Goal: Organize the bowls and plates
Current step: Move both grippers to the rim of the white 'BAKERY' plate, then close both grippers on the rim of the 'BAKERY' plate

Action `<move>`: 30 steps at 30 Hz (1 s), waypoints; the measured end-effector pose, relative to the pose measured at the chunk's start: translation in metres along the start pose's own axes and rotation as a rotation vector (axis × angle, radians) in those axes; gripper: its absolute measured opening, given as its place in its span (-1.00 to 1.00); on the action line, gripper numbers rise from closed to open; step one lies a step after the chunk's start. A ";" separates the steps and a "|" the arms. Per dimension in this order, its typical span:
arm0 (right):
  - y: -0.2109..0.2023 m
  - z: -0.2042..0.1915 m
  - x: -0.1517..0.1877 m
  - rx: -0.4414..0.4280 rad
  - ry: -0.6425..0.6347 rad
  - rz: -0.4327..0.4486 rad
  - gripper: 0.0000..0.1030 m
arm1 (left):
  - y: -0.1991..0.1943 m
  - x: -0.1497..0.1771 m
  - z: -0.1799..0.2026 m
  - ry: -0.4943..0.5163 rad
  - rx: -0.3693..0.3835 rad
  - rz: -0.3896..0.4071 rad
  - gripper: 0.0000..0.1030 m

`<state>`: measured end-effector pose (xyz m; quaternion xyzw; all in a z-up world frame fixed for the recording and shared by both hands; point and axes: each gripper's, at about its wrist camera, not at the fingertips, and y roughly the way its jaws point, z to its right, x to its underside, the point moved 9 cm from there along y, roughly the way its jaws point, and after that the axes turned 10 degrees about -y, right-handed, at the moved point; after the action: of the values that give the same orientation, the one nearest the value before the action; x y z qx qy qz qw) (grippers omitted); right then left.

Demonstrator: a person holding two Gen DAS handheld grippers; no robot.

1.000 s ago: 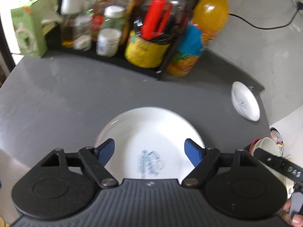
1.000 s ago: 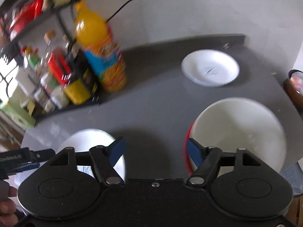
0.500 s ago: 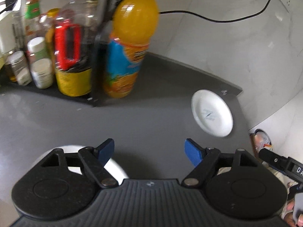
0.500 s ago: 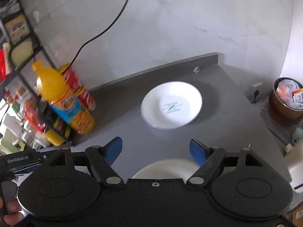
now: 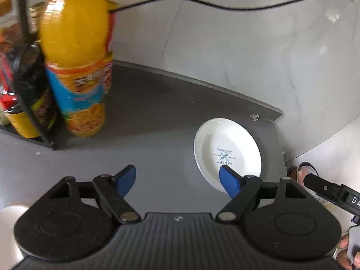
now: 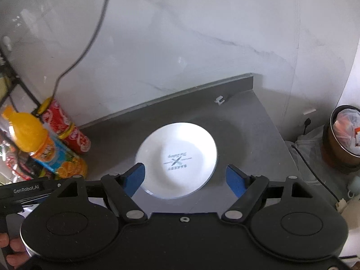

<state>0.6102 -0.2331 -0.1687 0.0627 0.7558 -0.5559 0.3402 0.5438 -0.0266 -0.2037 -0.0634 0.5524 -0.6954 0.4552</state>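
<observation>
A white plate (image 6: 177,159) with a small printed logo lies flat on the grey counter (image 6: 245,117) near its far right corner. My right gripper (image 6: 185,180) hovers open just in front of it, the plate showing between its blue fingers. In the left wrist view the same white plate (image 5: 227,150) sits ahead to the right. My left gripper (image 5: 177,180) is open and holds nothing, its right finger overlapping the plate's near rim. A sliver of another white dish (image 5: 9,213) shows at the bottom left.
An orange juice bottle (image 5: 76,67) stands at the left beside a black wire rack (image 5: 24,94) of jars and bottles. A red can (image 6: 67,128) stands behind the bottle. A black cable runs along the wall. A lined bin (image 6: 344,137) sits past the counter's right edge.
Both grippers have swung right and forward toward the far corner plate. The large white plate and the red-sided bowl have dropped out of view. The far plate now looks larger and closer.
</observation>
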 end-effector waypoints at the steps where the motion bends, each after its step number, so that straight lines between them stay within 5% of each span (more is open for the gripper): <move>1: 0.007 0.003 -0.002 -0.004 -0.002 -0.010 0.51 | 0.007 -0.001 0.004 -0.001 -0.002 -0.004 0.55; 21: 0.143 0.032 0.008 0.005 -0.046 -0.210 0.48 | 0.134 -0.004 0.008 -0.097 -0.061 -0.114 0.38; 30: 0.164 0.043 0.022 0.033 -0.060 -0.270 0.07 | 0.157 0.001 0.008 -0.159 -0.036 -0.122 0.00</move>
<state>0.6903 -0.2162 -0.3184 -0.0508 0.7376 -0.6107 0.2836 0.6365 -0.0292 -0.3307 -0.1601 0.5221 -0.7046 0.4531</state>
